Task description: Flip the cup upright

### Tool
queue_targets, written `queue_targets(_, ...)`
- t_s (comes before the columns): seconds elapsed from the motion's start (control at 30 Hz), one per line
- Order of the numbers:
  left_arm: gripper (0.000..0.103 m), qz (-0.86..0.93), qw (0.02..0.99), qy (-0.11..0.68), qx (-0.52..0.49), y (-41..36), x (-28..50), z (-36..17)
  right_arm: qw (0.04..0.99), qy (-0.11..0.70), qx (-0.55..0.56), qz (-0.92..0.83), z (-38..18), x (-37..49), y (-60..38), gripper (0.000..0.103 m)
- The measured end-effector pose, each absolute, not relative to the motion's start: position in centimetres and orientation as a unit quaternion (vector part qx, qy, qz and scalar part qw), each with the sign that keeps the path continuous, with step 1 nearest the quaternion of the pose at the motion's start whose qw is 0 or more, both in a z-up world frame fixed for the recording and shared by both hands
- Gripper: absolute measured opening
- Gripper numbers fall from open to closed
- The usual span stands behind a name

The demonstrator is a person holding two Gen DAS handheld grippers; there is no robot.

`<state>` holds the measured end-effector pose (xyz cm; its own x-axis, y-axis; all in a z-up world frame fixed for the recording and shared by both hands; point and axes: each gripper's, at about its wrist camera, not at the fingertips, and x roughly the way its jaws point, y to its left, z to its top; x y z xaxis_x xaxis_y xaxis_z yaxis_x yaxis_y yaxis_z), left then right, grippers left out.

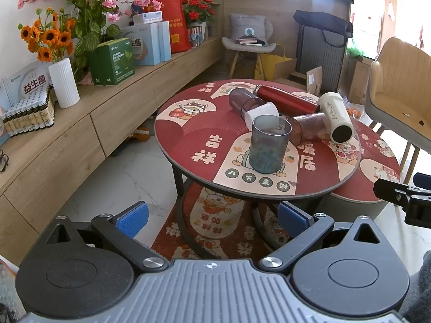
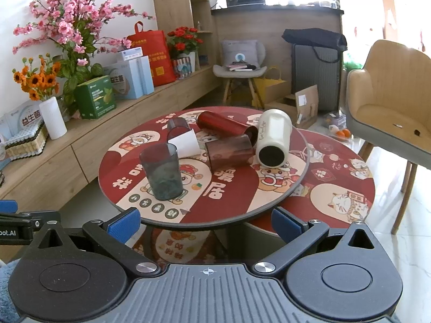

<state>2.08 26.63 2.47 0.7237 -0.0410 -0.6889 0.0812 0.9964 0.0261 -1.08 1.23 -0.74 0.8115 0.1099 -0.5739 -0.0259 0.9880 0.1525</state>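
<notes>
A blue-grey see-through cup stands upright near the front of the round red table. Behind it several cups lie on their sides: a white paper cup, a dark see-through cup, a brown see-through cup, a red flask and a cream tumbler. My left gripper is open and empty, short of the table edge. My right gripper is open and empty at the table's front edge.
A lower round red table sits to the right. A tan armchair stands at far right. A wooden sideboard with boxes, flowers and a white vase runs along the left.
</notes>
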Motion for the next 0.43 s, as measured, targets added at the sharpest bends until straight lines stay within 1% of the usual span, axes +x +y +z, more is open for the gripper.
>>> queue_targets(0.43,0.103,-0.034,0.929,0.366,0.029,26.6,1.88,2.61,0.949,0.306,0.068,0.034,-0.77,-1.04,1.28,0.103)
